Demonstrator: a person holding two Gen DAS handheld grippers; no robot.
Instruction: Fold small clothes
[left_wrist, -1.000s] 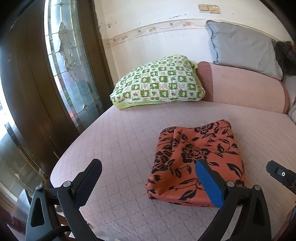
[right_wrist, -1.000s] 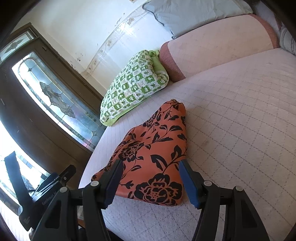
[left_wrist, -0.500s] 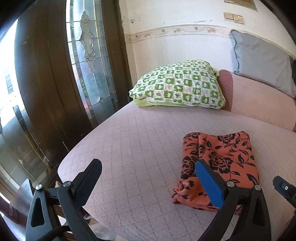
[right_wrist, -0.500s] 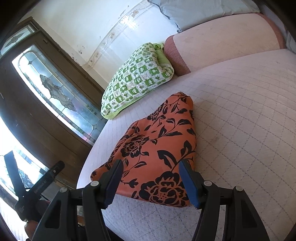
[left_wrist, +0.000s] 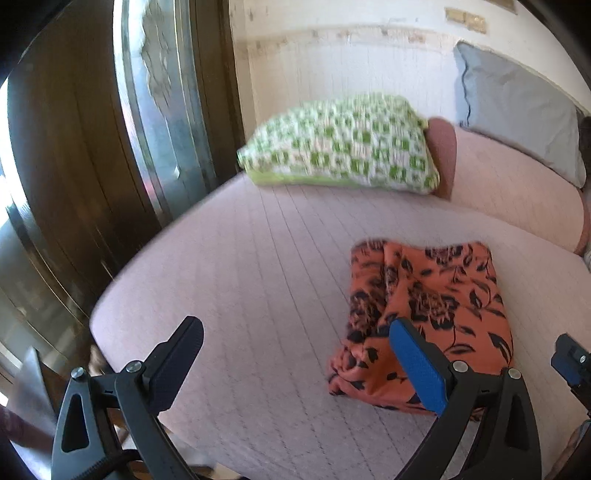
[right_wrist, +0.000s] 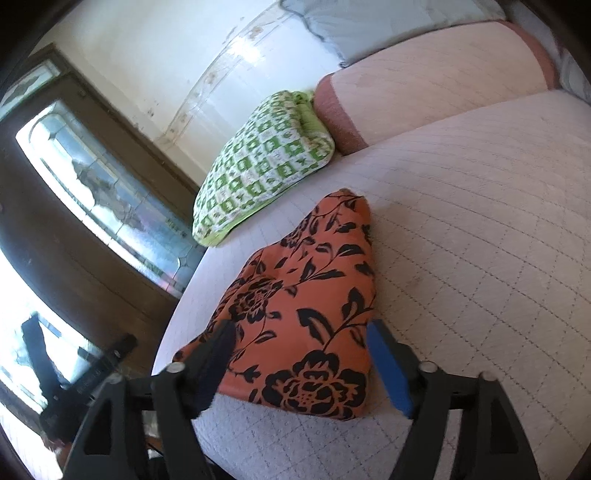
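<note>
Your orange floral garment (right_wrist: 306, 314) lies folded into a compact block on the pink quilted bed (right_wrist: 480, 240), near the bed's front edge and well short of the green checked pillow (right_wrist: 262, 166), which suggests the folding is largely complete. Your right gripper (right_wrist: 299, 354) has just been opening: its jaws straddle the garment's near end with the pads clear of the cloth, consistent with a release. Your left gripper (left_wrist: 295, 354) stands wide open and empty, beside the garment's left edge, holding nothing.
</note>
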